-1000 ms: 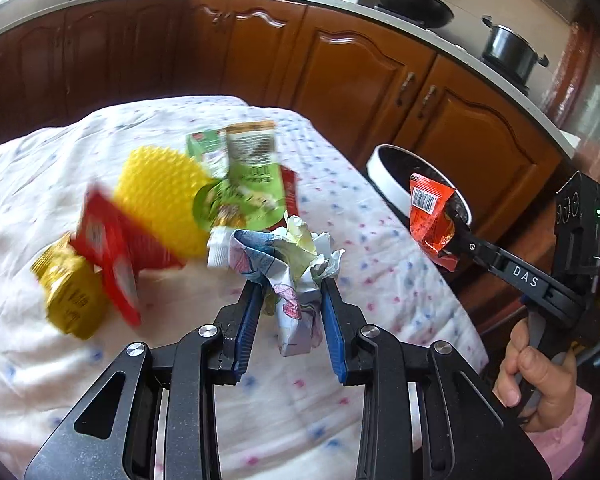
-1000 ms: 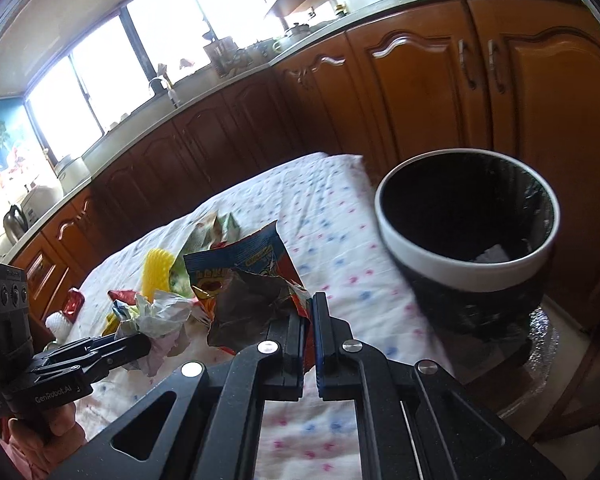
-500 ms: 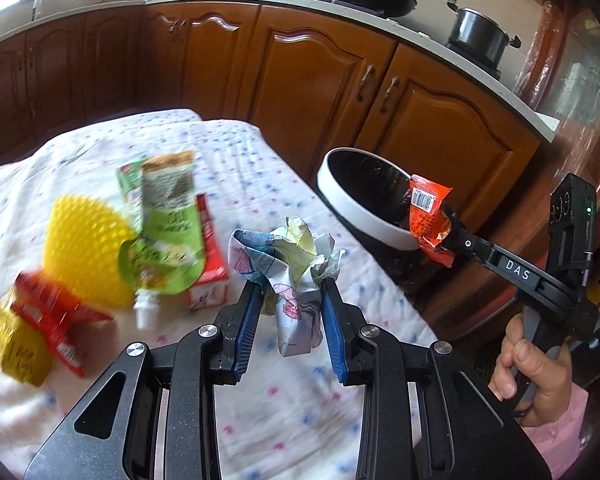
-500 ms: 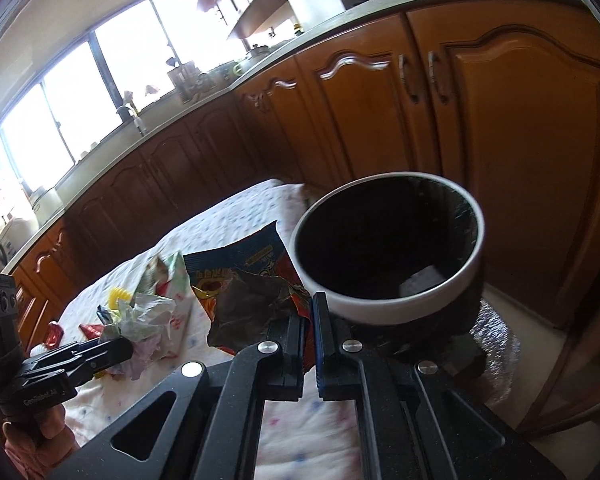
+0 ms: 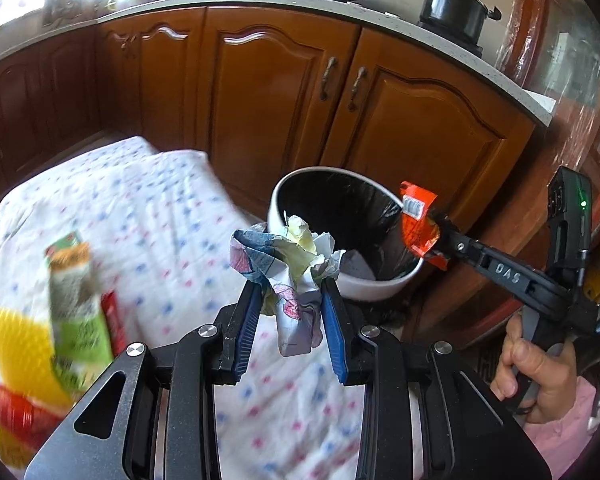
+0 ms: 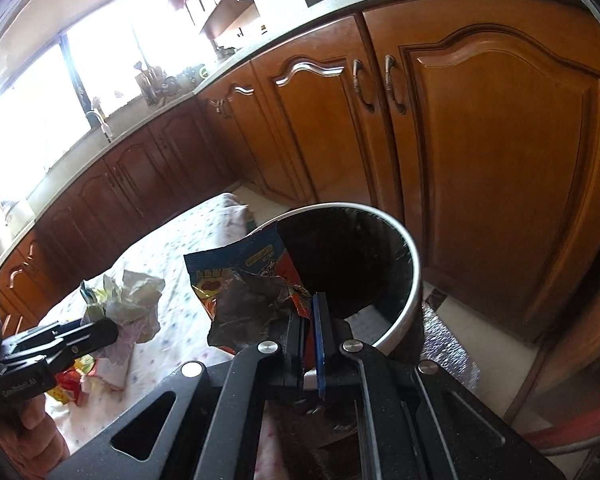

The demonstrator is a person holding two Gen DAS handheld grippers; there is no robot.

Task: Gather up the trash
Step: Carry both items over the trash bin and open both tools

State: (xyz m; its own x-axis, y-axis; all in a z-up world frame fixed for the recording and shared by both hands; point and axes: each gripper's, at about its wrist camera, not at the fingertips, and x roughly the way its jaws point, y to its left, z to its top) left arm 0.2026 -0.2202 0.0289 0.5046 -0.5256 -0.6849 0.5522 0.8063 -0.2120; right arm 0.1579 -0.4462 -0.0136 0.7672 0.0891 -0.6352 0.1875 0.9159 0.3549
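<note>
**Q:** Grippers at that moment, what were you actually holding, and where relative to the bin?

**A:** Your left gripper point(image 5: 290, 300) had its blue pads point(image 5: 249, 320) pinched on a crumpled wad of paper point(image 5: 290, 272), which hung over the dotted tablecloth point(image 5: 148, 216) just short of the bin's near rim. The bin point(image 5: 364, 284) itself was white outside with a black liner, standing on the floor by the table's edge, in front of the wooden cabinet doors point(image 5: 268, 92).

**Q:** And the right one?

**A:** Your right gripper point(image 6: 310, 316) was pressed nearly together on a torn orange and blue snack wrapper point(image 6: 252, 280), and from its own camera that wrapper sat right over the bin's rim point(image 6: 412, 280). The left camera showed the orange wrapper point(image 5: 418, 224) at the bin's far side. More trash lay back on the cloth, well away from the bin: a green pouch point(image 5: 76, 308) and something yellow point(image 5: 16, 340), both blurred.
</note>
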